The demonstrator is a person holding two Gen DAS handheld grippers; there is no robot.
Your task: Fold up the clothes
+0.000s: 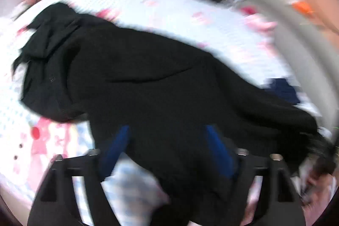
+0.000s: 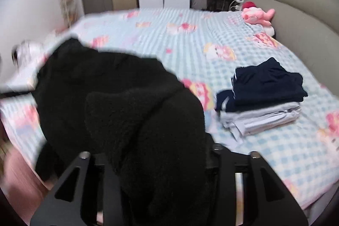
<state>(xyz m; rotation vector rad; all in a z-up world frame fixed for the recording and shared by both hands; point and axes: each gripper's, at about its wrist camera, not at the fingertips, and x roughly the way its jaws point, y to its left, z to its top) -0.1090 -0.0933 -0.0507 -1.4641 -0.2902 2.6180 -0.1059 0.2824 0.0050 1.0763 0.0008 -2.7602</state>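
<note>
Left wrist view: the left gripper [image 1: 167,151] is seen with its blue fingers [image 1: 115,149] set wide apart over a black garment [image 1: 137,86], which is spread across the checked bed [image 1: 169,7]. The cloth lies between and over the fingers, but no pinch on it can be made out, and the picture is blurred. A person's pale sleeve is visible at the upper right edge.

In the right wrist view, the right gripper [image 2: 156,164] is largely hidden by a fleecy black fold of the same garment [image 2: 118,103], draped over and between its fingers. The jaws are partly apart, yet whether the cloth is pinched or only resting there cannot be told.

A stack of folded clothes [image 2: 262,103], dark blue on top of pale grey, is set well apart to the right on the bed [image 2: 190,20], with a pink plush toy [image 2: 256,16] near the grey headboard [image 2: 300,20].

The step in hand is judged to be the handling of the black garment, still unfolded and bunched at its far end. A firm hold on two edges is called for next, so that it can be laid flat.
</note>
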